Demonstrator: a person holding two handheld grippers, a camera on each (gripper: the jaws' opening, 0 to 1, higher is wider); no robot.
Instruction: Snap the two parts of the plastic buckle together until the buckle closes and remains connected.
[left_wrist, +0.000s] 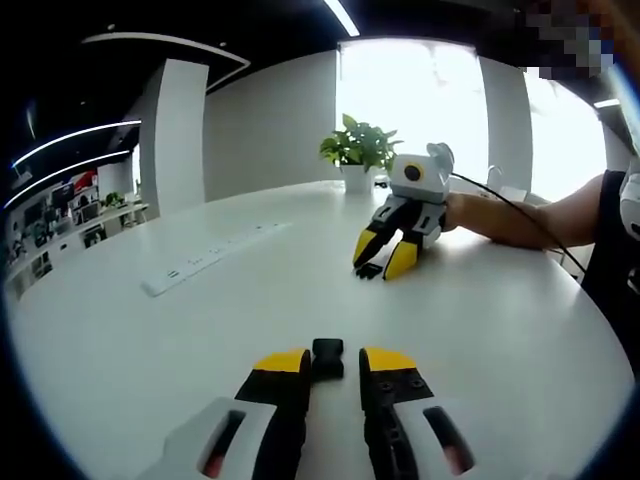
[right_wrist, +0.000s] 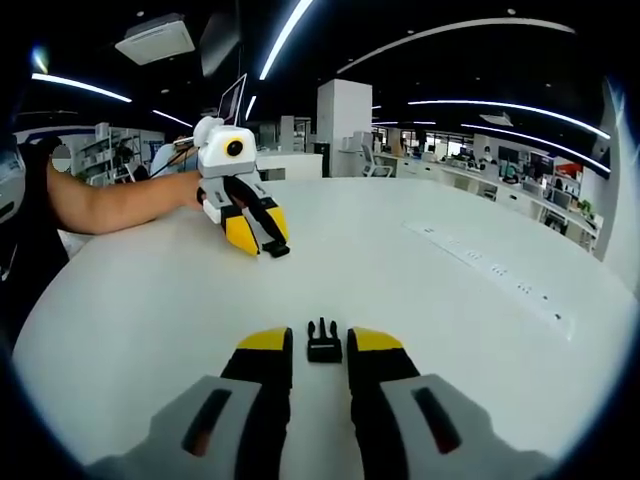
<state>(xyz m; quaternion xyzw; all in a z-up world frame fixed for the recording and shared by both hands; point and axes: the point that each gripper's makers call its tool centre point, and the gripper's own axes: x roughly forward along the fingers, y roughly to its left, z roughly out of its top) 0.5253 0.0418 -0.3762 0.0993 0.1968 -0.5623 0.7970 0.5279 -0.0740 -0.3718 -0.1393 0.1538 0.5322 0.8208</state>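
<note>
The buckle's two black parts lie apart on the white table (left_wrist: 480, 330). The socket part (left_wrist: 327, 357) sits at the yellow tips of my left gripper (left_wrist: 335, 362), whose jaws stand open a little wider than the part. In the right gripper view the pronged part (right_wrist: 322, 343) rests the same way at the tips of my open right gripper (right_wrist: 320, 347). Each gripper faces the other across the table: the right gripper (left_wrist: 383, 262) appears far off in the left gripper view, and the left gripper (right_wrist: 258, 238) in the right gripper view, with the socket part (right_wrist: 278, 250) at its tips.
A long white power strip (left_wrist: 210, 255) (right_wrist: 490, 268) lies flat on the table to one side. A potted plant (left_wrist: 358, 150) stands at the far edge. The person's forearm (left_wrist: 520, 215) (right_wrist: 110, 205) reaches in behind each far gripper. Desks fill the room behind.
</note>
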